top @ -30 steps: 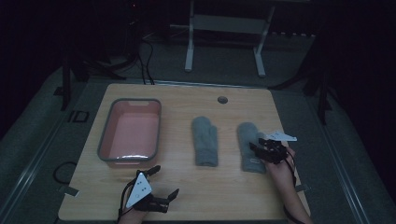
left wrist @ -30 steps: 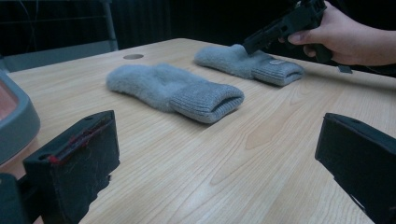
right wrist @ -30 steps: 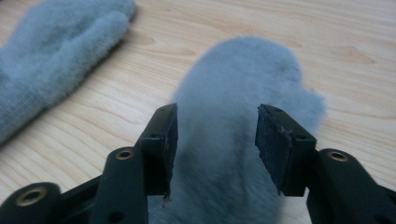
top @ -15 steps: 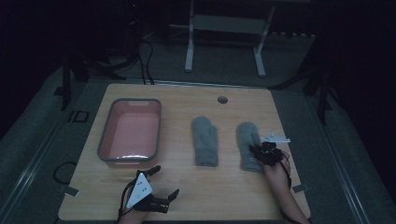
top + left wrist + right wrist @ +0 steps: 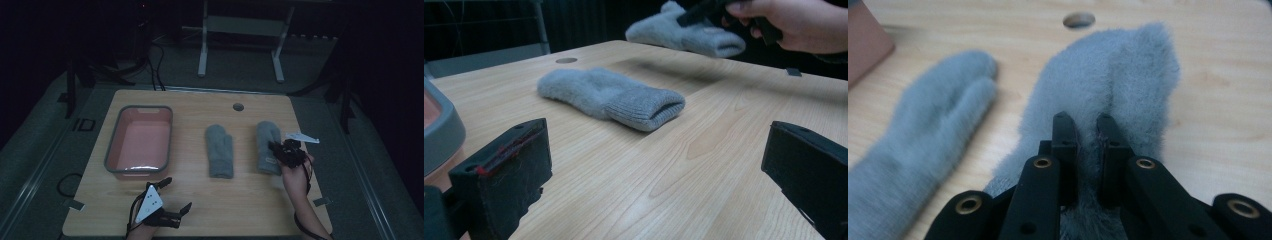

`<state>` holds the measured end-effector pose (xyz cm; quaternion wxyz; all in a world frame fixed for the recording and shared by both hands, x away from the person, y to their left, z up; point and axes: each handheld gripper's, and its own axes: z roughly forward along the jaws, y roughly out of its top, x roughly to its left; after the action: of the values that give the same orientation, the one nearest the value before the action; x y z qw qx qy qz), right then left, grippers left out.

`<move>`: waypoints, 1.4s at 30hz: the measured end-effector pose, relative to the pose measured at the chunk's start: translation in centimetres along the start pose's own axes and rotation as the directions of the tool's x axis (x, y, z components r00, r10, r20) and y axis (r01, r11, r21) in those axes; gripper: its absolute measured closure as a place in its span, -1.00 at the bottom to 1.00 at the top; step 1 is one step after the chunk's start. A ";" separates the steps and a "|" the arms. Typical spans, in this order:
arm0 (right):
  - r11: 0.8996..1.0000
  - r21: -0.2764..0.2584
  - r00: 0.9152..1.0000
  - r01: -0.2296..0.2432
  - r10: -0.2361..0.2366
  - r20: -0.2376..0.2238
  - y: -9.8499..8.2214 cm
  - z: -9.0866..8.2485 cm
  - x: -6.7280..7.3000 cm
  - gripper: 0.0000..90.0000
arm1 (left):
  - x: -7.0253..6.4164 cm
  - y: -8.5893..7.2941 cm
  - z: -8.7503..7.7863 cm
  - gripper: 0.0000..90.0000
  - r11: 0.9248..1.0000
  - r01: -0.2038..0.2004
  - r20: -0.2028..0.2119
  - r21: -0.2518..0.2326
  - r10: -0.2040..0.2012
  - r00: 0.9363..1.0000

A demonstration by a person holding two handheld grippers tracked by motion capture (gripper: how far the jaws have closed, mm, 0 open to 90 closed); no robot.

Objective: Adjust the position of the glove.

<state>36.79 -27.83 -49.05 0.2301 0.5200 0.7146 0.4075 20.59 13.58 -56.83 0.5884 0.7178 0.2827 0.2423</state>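
Nearby, the right gripper [image 5: 1083,122] pinches one grey mitten [image 5: 1118,75]; its twin [image 5: 219,150] and pink tub [image 5: 112,150] lie leftward, left gripper [image 5: 175,192] wide.

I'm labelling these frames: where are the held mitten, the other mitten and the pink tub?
held mitten [image 5: 1128,75]: right gripper view, fluffy upper body.
other mitten [image 5: 219,150]: high view, middle of its body.
pink tub [image 5: 112,145]: high view, left grey rim.

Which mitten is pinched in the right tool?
The right mitten, farther from the bin: the right tool is shut on its fabric. The other mitten lies free.
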 end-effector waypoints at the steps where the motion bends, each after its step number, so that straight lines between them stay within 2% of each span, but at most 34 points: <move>1: 1.000 -0.023 1.000 -0.011 0.011 -0.004 1.0 -0.3 0.9 0.83 | 0.0 0.0 0.0 -1.00 1.000 0.001 -0.001 0.000 -0.001 1.000; 5: 0.998 -0.052 0.999 -0.021 0.020 -0.026 2.1 -0.6 2.2 0.83 | 0.0 0.0 0.0 -1.00 1.000 0.005 0.000 0.002 -0.005 1.000; 6: 0.998 -0.067 0.999 -0.012 0.010 -0.035 2.9 -0.5 3.5 0.83 | 0.0 0.0 0.0 -1.00 1.000 0.005 0.001 0.001 -0.005 1.000; 8: 0.998 -0.070 0.999 -0.010 0.007 -0.038 3.1 -0.5 4.0 0.83 | 0.0 0.0 0.0 -1.00 1.000 0.001 0.003 0.001 -0.001 1.000; 9: 0.998 -0.069 0.998 -0.010 0.006 -0.059 3.6 -0.2 5.2 0.83 | 0.0 0.0 0.0 -1.00 1.000 0.003 0.003 0.001 -0.003 1.000; 10: 0.998 -0.069 0.998 -0.010 0.006 -0.059 3.6 -0.2 5.2 0.83 | 0.0 0.0 0.0 -1.00 1.000 0.003 0.003 0.001 -0.003 1.000; 12: 0.997 -0.078 0.995 -0.004 -0.004 -0.102 4.3 0.2 7.1 0.83 | 0.0 0.0 -0.1 -1.00 1.000 0.002 0.002 0.000 -0.002 1.000; 13: 0.997 -0.078 0.995 -0.004 -0.004 -0.102 4.3 0.2 7.1 0.83 | 0.0 0.0 -0.1 -1.00 1.000 0.003 0.003 0.001 -0.003 1.000; 14: 0.997 -0.081 0.993 0.007 -0.016 -0.118 4.6 0.6 8.3 0.83 | 0.0 0.0 -0.1 -1.00 1.000 0.005 0.005 -0.001 -0.005 1.000; 15: 0.997 -0.082 0.991 0.005 -0.016 -0.131 4.7 0.8 8.9 0.83 | 0.1 0.1 -0.2 -1.00 1.000 0.004 0.005 -0.002 -0.004 1.000; 16: 0.997 -0.082 0.991 0.005 -0.016 -0.131 4.7 0.8 8.9 0.83 | 0.1 0.1 -0.2 -1.00 1.000 0.004 0.005 -0.002 -0.004 1.000; 17: 0.997 -0.082 0.990 0.009 -0.020 -0.138 4.8 1.0 9.5 0.83 | 0.1 0.1 -0.2 -1.00 1.000 0.002 0.006 -0.001 -0.002 1.000; 18: 0.997 -0.079 0.987 0.019 -0.031 -0.155 4.9 1.6 10.7 0.83 | 0.0 0.1 -0.2 -1.00 1.000 0.003 0.006 -0.003 -0.003 1.000; 19: 0.997 -0.072 0.986 0.016 -0.028 -0.161 4.9 1.8 11.1 0.83 | 0.0 0.1 -0.2 -1.00 1.000 0.003 0.008 -0.004 -0.003 1.000; 21: 0.998 -0.067 0.986 0.019 -0.030 -0.164 4.7 2.3 12.0 0.83 | 0.0 0.1 -0.2 -1.00 1.000 -0.001 0.009 -0.004 0.001 1.000; 22: 0.998 -0.067 0.986 0.019 -0.030 -0.164 4.7 2.3 12.0 0.83 | 0.0 0.1 -0.2 -1.00 1.000 -0.003 0.011 -0.005 0.003 1.000; 23: 0.998 -0.054 0.986 0.034 -0.042 -0.162 4.1 2.9 12.9 0.83 | 0.0 0.1 -0.3 -1.00 1.000 -0.002 0.012 -0.005 0.002 1.000; 25: 0.998 -0.050 0.985 0.045 -0.052 -0.162 3.9 3.1 13.2 0.83 | 0.0 0.1 -0.3 -1.00 1.000 -0.003 0.015 -0.003 0.003 1.000; 26: 0.998 -0.028 0.984 0.048 -0.052 -0.169 3.3 3.9 13.5 0.83 | -0.1 0.1 -0.3 -1.00 1.000 -0.005 0.017 -0.005 0.005 1.000; 29: 0.999 -0.007 0.984 0.042 -0.042 -0.173 2.7 4.6 13.6 0.83 | -0.1 0.2 -0.3 -1.00 1.000 -0.004 0.019 -0.006 0.004 1.000; 30: 1.000 0.013 0.984 0.028 -0.025 -0.174 2.2 5.2 13.7 0.83 | -0.1 0.2 -0.3 -1.00 1.000 -0.004 0.024 -0.002 0.004 1.000; 35: 0.998 0.052 0.987 0.032 -0.023 -0.162 0.9 6.6 13.5 0.83 | -0.2 0.2 -0.2 -1.00 1.000 -0.008 0.028 0.001 0.008 1.000; 40: 0.996 0.074 0.984 0.044 -0.031 -0.173 0.3 7.4 13.3 0.82 | -0.2 0.2 -0.3 -1.00 1.000 -0.005 0.028 -0.001 0.005 1.000; 42: 0.995 0.095 0.987 0.043 -0.028 -0.155 -0.1 8.0 13.1 0.81 | -0.2 0.2 -0.3 -1.00 1.000 -0.005 0.026 -0.002 0.005 1.000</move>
<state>38.12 -12.90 -52.35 0.1559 0.4848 0.7585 0.4067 20.29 13.62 -56.61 0.5920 0.7212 0.2730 0.2344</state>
